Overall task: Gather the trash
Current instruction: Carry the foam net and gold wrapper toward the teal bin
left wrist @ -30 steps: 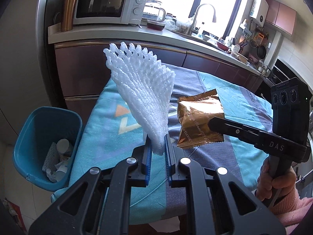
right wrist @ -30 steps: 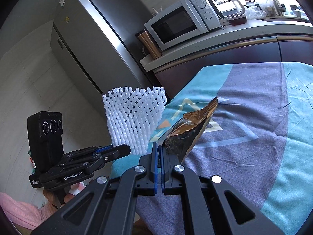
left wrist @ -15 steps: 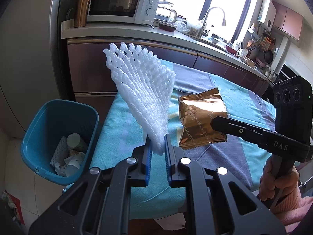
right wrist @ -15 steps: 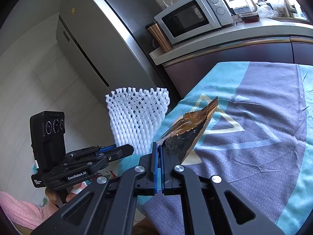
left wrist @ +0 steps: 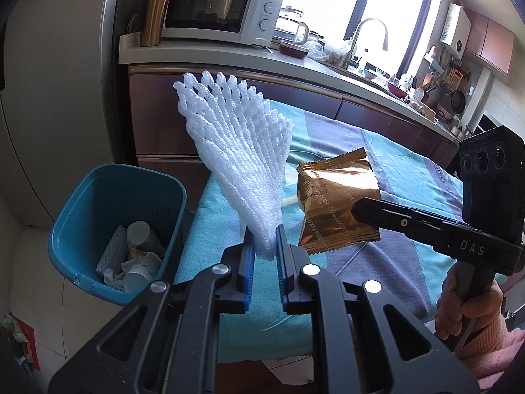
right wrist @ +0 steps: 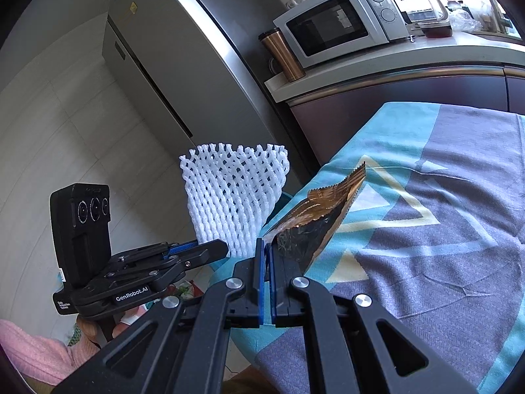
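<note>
My left gripper [left wrist: 265, 244] is shut on the narrow end of a white foam fruit net [left wrist: 239, 151], held upright above the table's left edge; the net also shows in the right wrist view [right wrist: 234, 197]. My right gripper [right wrist: 266, 251] is shut on a corner of a gold snack wrapper [right wrist: 315, 226], held above the table; the wrapper also shows in the left wrist view [left wrist: 334, 197], to the right of the net. A blue trash bin [left wrist: 82, 203] stands on the floor left of the table, holding paper cups and crumpled trash.
The table wears a teal and grey cloth [left wrist: 387, 262]. Behind it runs a kitchen counter [left wrist: 203, 55] with a microwave [left wrist: 216, 13] and a copper tumbler [left wrist: 154, 13]. A steel fridge [right wrist: 183, 75] stands at the left.
Both grippers have shifted left with their trash. The bin has come closer and sits more towards the middle of the left wrist view.
</note>
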### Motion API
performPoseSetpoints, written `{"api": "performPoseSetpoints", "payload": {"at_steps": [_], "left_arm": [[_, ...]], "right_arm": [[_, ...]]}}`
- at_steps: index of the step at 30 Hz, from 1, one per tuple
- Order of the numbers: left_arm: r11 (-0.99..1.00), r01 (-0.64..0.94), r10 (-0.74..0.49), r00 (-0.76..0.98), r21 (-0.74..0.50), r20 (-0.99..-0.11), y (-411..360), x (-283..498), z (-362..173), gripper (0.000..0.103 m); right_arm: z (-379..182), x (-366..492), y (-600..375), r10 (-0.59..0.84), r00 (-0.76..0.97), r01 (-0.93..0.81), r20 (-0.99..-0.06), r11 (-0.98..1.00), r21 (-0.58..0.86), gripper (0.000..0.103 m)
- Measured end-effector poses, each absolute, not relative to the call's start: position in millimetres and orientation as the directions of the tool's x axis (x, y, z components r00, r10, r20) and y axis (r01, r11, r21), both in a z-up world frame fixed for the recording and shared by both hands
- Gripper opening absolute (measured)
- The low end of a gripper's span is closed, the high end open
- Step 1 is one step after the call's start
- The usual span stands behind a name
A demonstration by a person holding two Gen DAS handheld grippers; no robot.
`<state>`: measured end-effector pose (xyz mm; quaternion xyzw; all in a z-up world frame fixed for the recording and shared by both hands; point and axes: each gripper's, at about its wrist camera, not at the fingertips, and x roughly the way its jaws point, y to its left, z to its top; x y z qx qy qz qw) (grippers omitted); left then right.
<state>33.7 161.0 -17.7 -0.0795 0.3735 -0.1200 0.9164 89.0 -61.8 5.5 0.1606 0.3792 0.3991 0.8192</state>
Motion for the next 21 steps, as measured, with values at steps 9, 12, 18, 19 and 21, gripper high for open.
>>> {"api": "performPoseSetpoints", "payload": {"at_steps": [9, 12, 18, 19, 21], "left_arm": [[0.963, 0.123, -0.254, 0.705, -0.239, -0.662, 173.8, 27.7, -18.9, 0.013], [0.965, 0.107, -0.243, 0.707, -0.240, -0.664, 178.7, 27.1, -19.8, 0.013], [0.967, 0.084, -0.227, 0.712, -0.241, -0.665, 187.5, 26.3, -20.1, 0.013], [0.967, 0.080, -0.224, 0.713, -0.240, -0.664, 188.7, 26.1, -20.2, 0.013], [0.968, 0.072, -0.219, 0.714, -0.242, -0.664, 190.4, 24.8, -20.0, 0.013]], "right_arm": [[4.7, 95.4, -48.9, 0.787, 0.369, -0.551, -0.494, 0.613, 0.566, 0.002], [5.1, 97.6, -44.7, 0.790, 0.364, -0.557, -0.493, 0.609, 0.565, 0.002], [4.4, 99.9, -37.9, 0.797, 0.348, -0.565, -0.493, 0.598, 0.568, 0.002], [4.1, 100.4, -36.9, 0.798, 0.346, -0.567, -0.493, 0.597, 0.568, 0.002], [2.8, 102.0, -34.9, 0.800, 0.341, -0.569, -0.494, 0.594, 0.569, 0.002]]}}
